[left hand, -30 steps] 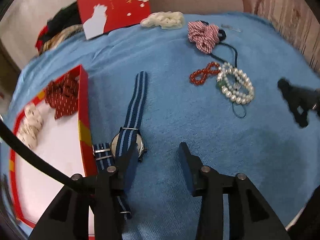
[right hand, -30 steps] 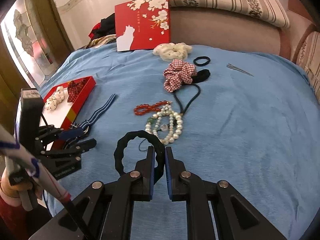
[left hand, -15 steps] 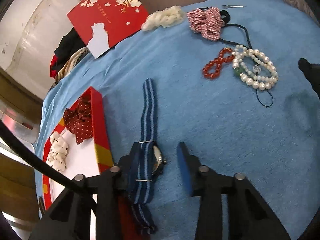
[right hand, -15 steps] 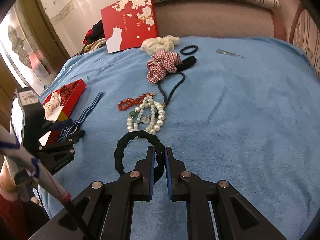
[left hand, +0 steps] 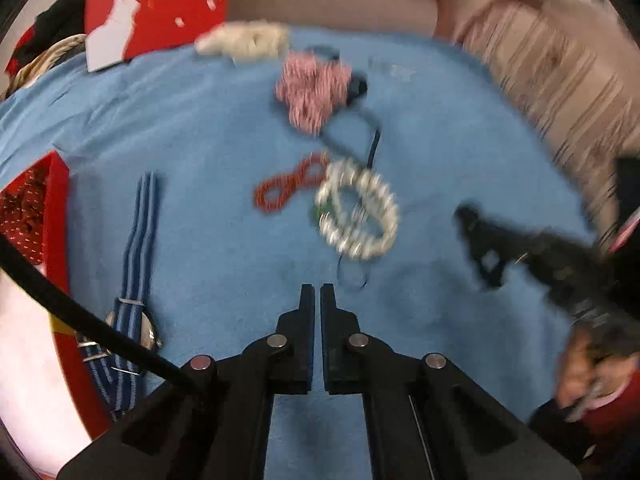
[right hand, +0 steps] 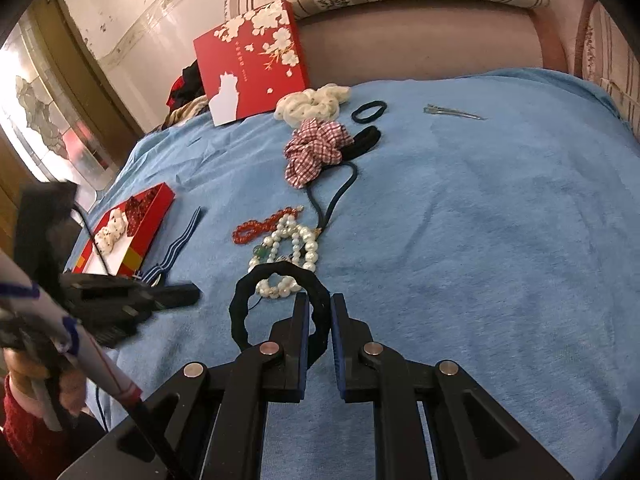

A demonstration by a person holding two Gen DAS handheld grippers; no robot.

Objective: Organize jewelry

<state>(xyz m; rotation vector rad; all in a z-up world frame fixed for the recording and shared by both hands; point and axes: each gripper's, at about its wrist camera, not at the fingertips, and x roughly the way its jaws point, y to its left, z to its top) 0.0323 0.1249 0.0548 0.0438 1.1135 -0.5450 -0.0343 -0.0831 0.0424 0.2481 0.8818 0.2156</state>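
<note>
My left gripper [left hand: 317, 292] is shut and empty over the blue cloth; its view is blurred by motion. The blue striped watch [left hand: 134, 280] lies to its left, draped over the edge of the red tray [left hand: 56, 216]. My right gripper [right hand: 319, 304] is shut on a black wavy hair ring [right hand: 276, 280] held above the cloth. The pearl bracelet [left hand: 356, 216] [right hand: 288, 248] and red bead bracelet [left hand: 288, 186] [right hand: 264, 224] lie ahead of both grippers. The left gripper also shows in the right wrist view [right hand: 188, 294], and the right gripper in the left wrist view [left hand: 468, 224].
The red tray [right hand: 156, 216] holds a red dotted bow [right hand: 138, 208] and a white scrunchie [right hand: 110, 232]. Further back lie a checked scrunchie [right hand: 316, 152], cream scrunchie [right hand: 312, 106], black hair ties [right hand: 368, 112], a metal clip [right hand: 452, 112] and the red lid [right hand: 248, 64].
My left gripper has let go of the watch, shut, and swung right toward the bracelets. The watch now rests on the tray's edge. My right gripper keeps holding the black ring.
</note>
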